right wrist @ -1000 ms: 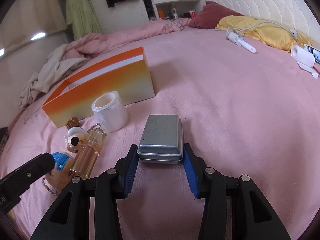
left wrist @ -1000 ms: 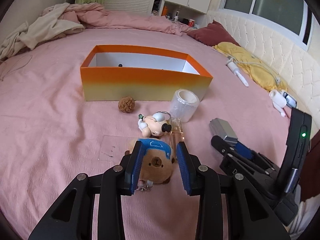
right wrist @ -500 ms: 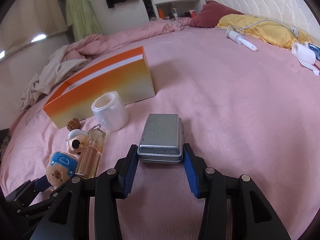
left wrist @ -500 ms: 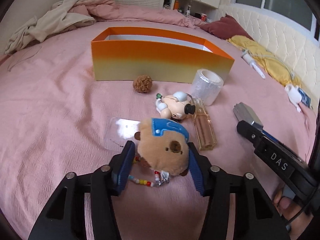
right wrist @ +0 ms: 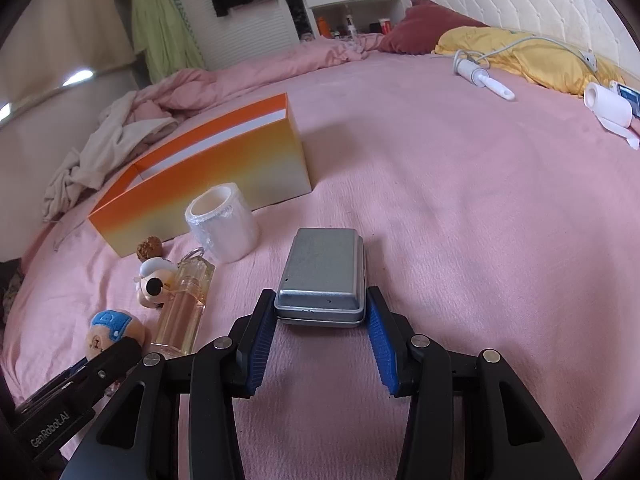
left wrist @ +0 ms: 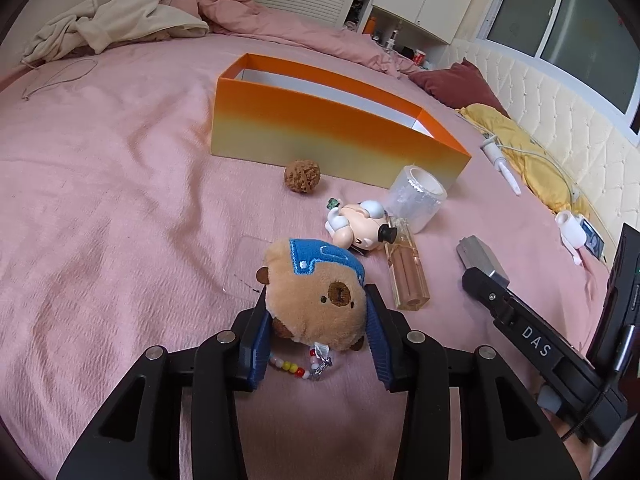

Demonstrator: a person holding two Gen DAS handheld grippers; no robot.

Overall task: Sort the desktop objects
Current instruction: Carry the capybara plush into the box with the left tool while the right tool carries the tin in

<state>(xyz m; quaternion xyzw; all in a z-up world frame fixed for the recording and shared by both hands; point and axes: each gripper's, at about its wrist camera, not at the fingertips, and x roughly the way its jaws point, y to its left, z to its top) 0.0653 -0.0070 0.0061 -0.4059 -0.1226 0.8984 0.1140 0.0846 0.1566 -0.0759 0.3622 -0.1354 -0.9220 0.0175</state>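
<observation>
My left gripper [left wrist: 318, 320] is shut on a brown capybara plush [left wrist: 316, 292] with a blue cap and a bead chain, held just above the pink bedspread. My right gripper [right wrist: 320, 316] is shut on a grey metal tin [right wrist: 322, 276], which rests on the bed. An open orange box [left wrist: 336, 128] stands beyond, also in the right wrist view [right wrist: 208, 176]. In front of it lie a brown walnut [left wrist: 302, 175], a clear tape roll [left wrist: 416, 198], a small figurine [left wrist: 360, 228] and a perfume bottle [left wrist: 406, 272].
A flat clear plastic card [left wrist: 248, 264] lies under the plush. A lint roller [right wrist: 482, 76], a white roll [right wrist: 608, 106] and a yellow pillow [right wrist: 532, 56] lie at the right. Crumpled bedding and clothes [left wrist: 120, 20] lie behind the box.
My left gripper has closed on the plush and lifted it slightly, tilting toward the box. My right gripper has stayed shut on the tin.
</observation>
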